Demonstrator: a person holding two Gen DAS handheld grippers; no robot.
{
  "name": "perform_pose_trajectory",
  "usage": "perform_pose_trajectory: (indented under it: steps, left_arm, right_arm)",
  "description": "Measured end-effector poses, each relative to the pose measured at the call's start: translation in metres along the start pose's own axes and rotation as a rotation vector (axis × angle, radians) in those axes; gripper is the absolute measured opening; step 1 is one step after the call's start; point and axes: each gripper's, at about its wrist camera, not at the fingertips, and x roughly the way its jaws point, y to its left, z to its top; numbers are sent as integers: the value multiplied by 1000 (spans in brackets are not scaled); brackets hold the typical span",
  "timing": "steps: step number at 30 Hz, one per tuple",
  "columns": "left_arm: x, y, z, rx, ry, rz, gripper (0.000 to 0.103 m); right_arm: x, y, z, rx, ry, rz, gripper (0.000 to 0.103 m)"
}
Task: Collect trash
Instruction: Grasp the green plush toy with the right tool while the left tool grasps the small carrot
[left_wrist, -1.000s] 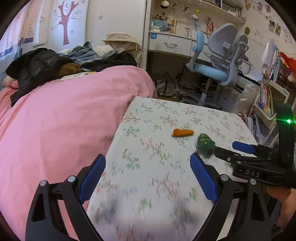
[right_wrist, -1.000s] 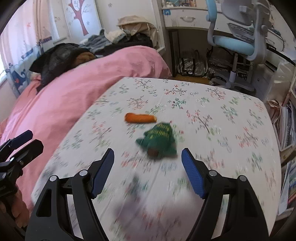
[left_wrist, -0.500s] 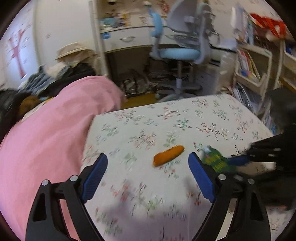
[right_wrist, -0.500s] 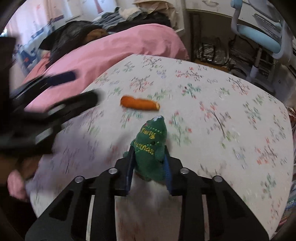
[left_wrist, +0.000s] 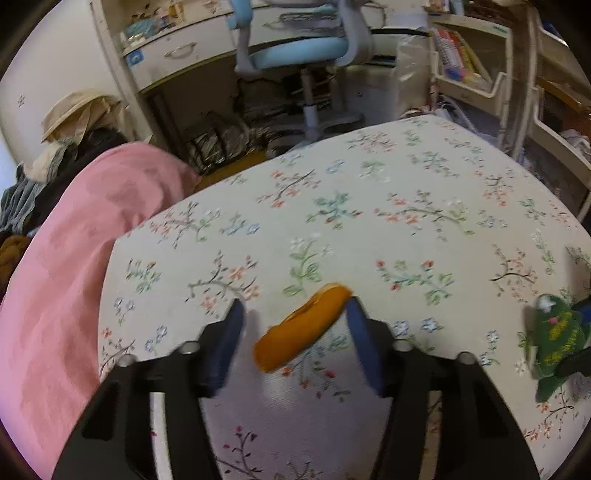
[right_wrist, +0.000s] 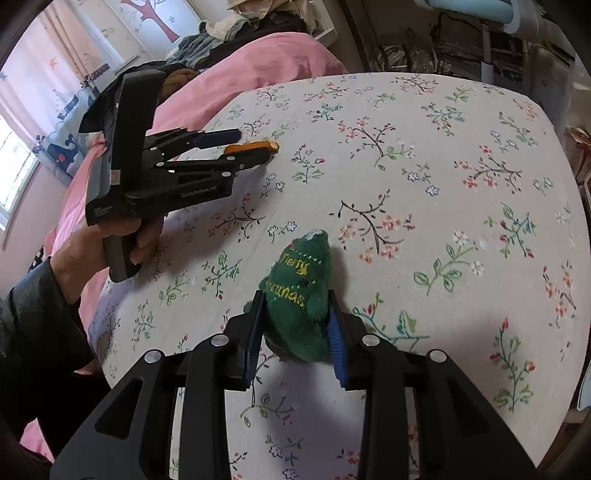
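An orange carrot-shaped piece (left_wrist: 303, 328) lies on the flowered sheet (left_wrist: 406, 206). My left gripper (left_wrist: 293, 304) straddles it with its jaws closing. The right pad touches the piece's upper end, while the left pad stands a little off it. In the right wrist view the orange piece (right_wrist: 258, 146) shows between the fingers of the left gripper (right_wrist: 253, 146). A green plush Christmas tree (right_wrist: 299, 291) with gold lettering sits between the pads of my right gripper (right_wrist: 294, 295). Those pads press on both its sides, though the jaws are opening slightly. The green plush tree (left_wrist: 554, 339) also shows at the left wrist view's right edge.
A pink duvet (left_wrist: 55, 258) borders the sheet on the left, with clothes piled behind it. Beyond the far edge stand a blue desk chair (left_wrist: 306, 51), a desk and book shelves (left_wrist: 480, 74). A hand (right_wrist: 85, 251) in a dark sleeve holds the left gripper.
My left gripper swung in over the orange piece, rolled, and narrowed its jaws around it. My right gripper closed on the green plush tree and shifted with it.
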Motion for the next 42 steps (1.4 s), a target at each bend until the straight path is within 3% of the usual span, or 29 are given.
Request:
perform_pose_trajectory:
  steps: [3, 4, 5, 15, 19, 24, 28, 32, 33, 35, 38, 42]
  left_arm:
    - [0, 1, -1, -19, 12, -32, 36]
    - [0, 3, -2, -41, 22, -51, 23]
    - [0, 5, -2, -61, 32, -67, 19]
    - [-40, 1, -41, -286, 114, -165, 18]
    - [-60, -5, -65, -410, 136, -194, 18]
    - [-88, -29, -90, -459, 157, -192, 18]
    - [-104, -43, -98, -464, 151, -182, 18]
    - [-103, -52, -103, -431, 171, -124, 20]
    - [-102, -53, -105, -426, 181, -123, 23]
    - [-103, -53, -105, -421, 172, -104, 40]
    - [-106, -54, -103, -407, 153, -64, 47]
    - [-106, -53, -105, -409, 156, -52, 49]
  right_arm:
    - [2, 2, 2, -12, 0, 0, 30]
    - [2, 3, 2, -16, 2, -1, 30]
    - [4, 5, 4, -22, 1, -5, 30]
    - [1, 17, 1, -25, -1, 27, 26]
    - [-7, 24, -12, 0, 12, 56, 26]
    - [-19, 40, -39, -4, 18, 56, 26]
    - [-25, 49, -60, -18, 15, 35, 27]
    - [-24, 49, -68, -3, 15, 15, 31]
    - [-24, 48, -69, 4, 13, 12, 33]
    - [-24, 44, -70, 21, 4, 3, 44]
    - [-29, 41, -71, 27, -19, -8, 52]
    - [-30, 38, -72, 28, -29, -3, 52]
